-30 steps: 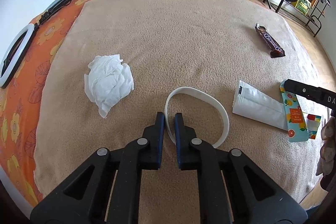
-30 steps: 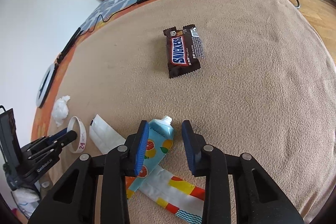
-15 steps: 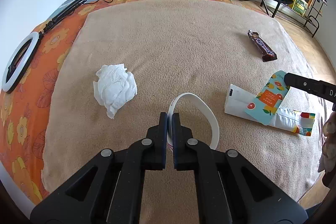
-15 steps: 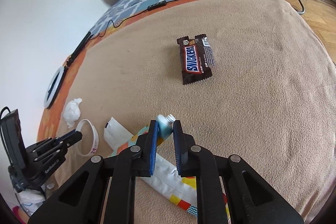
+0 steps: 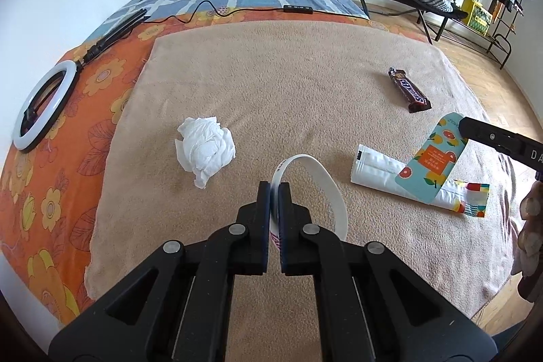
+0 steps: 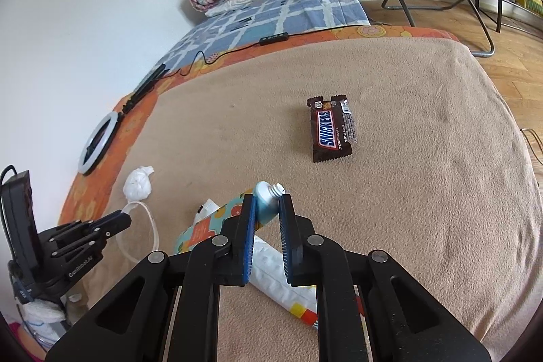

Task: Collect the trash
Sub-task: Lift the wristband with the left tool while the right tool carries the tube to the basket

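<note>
Collecting trash from a bed, both tools loaded. We see the left tool (image 5: 274, 192) closed tight on the edge of a white paper ring (image 5: 317, 172), the band pinched between its pads and the loop standing to the right of them. The right tool (image 6: 267, 209) is clamped narrow on the neck of a squeezed-out tube (image 6: 263, 204), its capless nozzle pointing forward and its fruit-printed body hanging back toward the left; from the left wrist view the tube (image 5: 431, 158) appears raised at an angle above the beige blanket (image 5: 271, 73).

Still lying on the blanket are a crumpled tissue (image 5: 205, 148), a chocolate bar wrapper (image 6: 331, 131) and a white pouch with a coloured end (image 5: 380, 172), which rests under or just beside the tube's tail; we cannot tell whether they touch.

We judge the step in hand to be the lift-off after a double pick. The next move calls for carrying both pieces to a bin, which no view clearly shows, while keeping both grips firm, since the ring is thin and the tube is held only at its neck.
</note>
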A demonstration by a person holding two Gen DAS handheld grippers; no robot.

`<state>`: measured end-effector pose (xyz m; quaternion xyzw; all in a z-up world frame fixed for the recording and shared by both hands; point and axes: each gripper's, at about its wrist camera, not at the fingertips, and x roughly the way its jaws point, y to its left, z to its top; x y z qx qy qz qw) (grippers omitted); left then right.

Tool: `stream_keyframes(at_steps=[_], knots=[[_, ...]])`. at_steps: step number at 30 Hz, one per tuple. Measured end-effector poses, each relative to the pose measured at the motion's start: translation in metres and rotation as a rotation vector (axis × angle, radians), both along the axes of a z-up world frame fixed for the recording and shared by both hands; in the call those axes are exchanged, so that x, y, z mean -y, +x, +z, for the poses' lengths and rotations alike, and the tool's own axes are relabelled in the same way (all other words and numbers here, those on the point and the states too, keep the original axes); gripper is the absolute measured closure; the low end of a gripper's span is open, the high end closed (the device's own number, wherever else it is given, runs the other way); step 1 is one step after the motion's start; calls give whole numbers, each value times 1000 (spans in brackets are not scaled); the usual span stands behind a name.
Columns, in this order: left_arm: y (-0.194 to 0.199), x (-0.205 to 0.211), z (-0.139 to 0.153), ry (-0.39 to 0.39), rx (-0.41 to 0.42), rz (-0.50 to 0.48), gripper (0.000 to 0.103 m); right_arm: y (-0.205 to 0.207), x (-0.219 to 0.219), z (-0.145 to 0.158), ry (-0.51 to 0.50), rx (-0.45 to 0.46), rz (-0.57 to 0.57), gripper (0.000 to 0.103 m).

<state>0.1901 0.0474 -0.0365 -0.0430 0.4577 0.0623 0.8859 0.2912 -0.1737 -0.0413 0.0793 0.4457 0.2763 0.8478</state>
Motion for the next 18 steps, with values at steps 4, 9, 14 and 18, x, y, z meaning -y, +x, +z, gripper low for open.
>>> stream_keyframes(at_steps=[4, 9, 14, 18], knots=[[-9, 2, 9, 1, 15, -3, 101, -10, -4, 7, -8, 21, 19, 91], [-23, 6, 22, -4, 37, -12, 101, -27, -10, 19, -24, 61, 44, 91], [-41, 11, 34, 2, 58, -26, 101, -49, -15, 34, -40, 104, 75, 91], [-57, 17, 44, 14, 78, -40, 101, -69, -19, 44, -58, 146, 102, 91]])
